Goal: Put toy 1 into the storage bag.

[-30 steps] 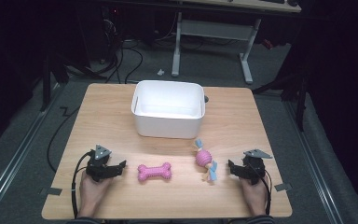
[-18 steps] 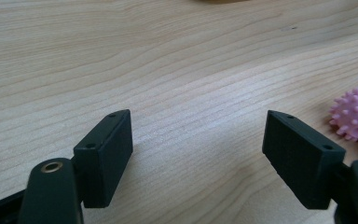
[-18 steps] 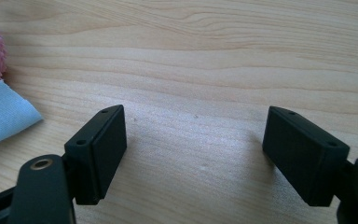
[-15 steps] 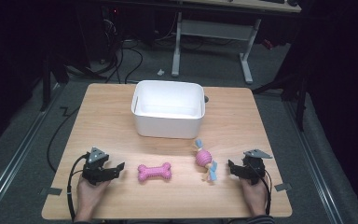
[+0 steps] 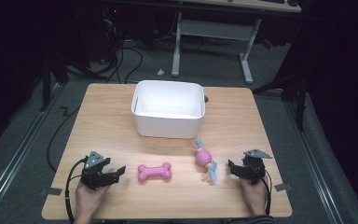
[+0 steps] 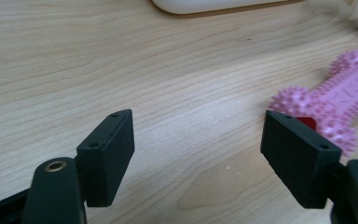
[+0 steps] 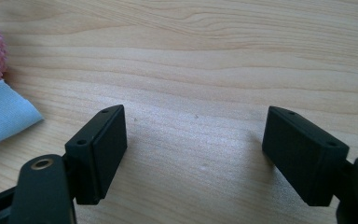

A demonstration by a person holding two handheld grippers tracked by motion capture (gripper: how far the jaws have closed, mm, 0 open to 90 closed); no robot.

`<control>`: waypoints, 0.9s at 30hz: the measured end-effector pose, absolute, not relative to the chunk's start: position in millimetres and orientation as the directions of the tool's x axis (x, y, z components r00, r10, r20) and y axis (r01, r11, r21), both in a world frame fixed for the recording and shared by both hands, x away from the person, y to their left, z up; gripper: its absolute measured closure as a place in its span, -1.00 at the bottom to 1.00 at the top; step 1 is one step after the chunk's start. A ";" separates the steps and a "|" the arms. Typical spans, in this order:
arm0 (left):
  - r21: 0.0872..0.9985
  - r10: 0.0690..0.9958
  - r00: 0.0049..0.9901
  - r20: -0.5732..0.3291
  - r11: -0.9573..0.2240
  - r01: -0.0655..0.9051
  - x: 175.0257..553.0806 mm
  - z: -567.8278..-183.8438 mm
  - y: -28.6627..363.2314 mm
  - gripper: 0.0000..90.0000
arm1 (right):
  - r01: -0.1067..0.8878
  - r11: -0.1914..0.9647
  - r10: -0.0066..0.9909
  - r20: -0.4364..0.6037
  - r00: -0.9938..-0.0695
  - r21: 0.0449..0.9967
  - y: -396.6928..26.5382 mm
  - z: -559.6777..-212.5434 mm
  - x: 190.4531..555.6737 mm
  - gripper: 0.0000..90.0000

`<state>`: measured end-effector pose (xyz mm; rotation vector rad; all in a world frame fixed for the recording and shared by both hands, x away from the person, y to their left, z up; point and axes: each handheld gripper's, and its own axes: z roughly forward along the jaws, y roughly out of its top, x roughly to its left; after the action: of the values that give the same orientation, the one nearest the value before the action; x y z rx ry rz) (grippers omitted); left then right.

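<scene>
The work stands at the approach, with nothing picked up yet. The left gripper point(image 5: 116, 174) sits on the wooden counter point(image 5: 102, 116) just beside the pink spiky rubber bone toy point(image 5: 154, 171), its fingers point(image 6: 107, 156) wide apart and empty, having just been closing a little. The right gripper point(image 5: 232, 165) rests near the pink ball toy with blue cloth tails point(image 5: 205, 161), its fingers wide and empty too, after easing inward slightly. The next move probably calls for bringing the left fingers around the bone's narrow waist, then carrying it to the white plastic tub point(image 5: 168, 126).
</scene>
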<state>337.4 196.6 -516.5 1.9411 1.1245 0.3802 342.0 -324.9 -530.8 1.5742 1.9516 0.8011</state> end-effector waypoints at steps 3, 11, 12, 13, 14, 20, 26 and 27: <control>0.785 0.812 0.571 -0.123 -0.272 0.556 334.4 -512.1 190.7 -0.42 | 0.682 0.157 0.979 -0.021 -0.203 0.714 -324.9 -530.8 342.0 -0.51; 0.789 0.780 0.619 -0.089 -0.324 0.521 330.8 -499.8 174.2 -0.43 | 0.682 0.157 0.979 -0.021 -0.204 0.714 -324.9 -530.8 342.0 -0.51; 0.788 0.774 0.627 -0.086 -0.333 0.518 330.8 -498.4 171.9 -0.43 | 0.682 0.157 0.979 -0.021 -0.204 0.714 -324.9 -530.8 342.0 -0.51; 0.788 0.769 0.634 -0.082 -0.340 0.514 330.9 -497.4 169.2 -0.43 | 0.682 0.156 0.979 -0.020 -0.203 0.714 -324.9 -530.7 342.0 -0.51; 0.783 0.756 0.650 -0.073 -0.360 0.507 331.2 -495.6 163.4 -0.43 | 0.682 0.156 0.979 -0.021 -0.203 0.714 -324.9 -530.8 342.0 -0.51; 0.771 0.723 0.689 -0.049 -0.411 0.486 332.4 -492.2 147.9 -0.45 | 0.682 0.157 0.979 -0.020 -0.203 0.714 -324.9 -530.8 342.0 -0.51; 0.753 0.687 0.726 -0.017 -0.469 0.461 335.5 -489.6 129.3 -0.45 | 0.682 0.157 0.979 -0.021 -0.203 0.714 -324.9 -530.8 342.0 -0.51; 0.747 0.677 0.736 -0.012 -0.483 0.456 336.7 -489.5 124.1 -0.46 | 0.682 0.157 0.979 -0.021 -0.203 0.714 -324.9 -530.8 342.0 -0.51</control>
<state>336.7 124.1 -489.5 2.1641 0.8503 0.3660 342.0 -324.9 -530.8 1.5743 1.9515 0.8010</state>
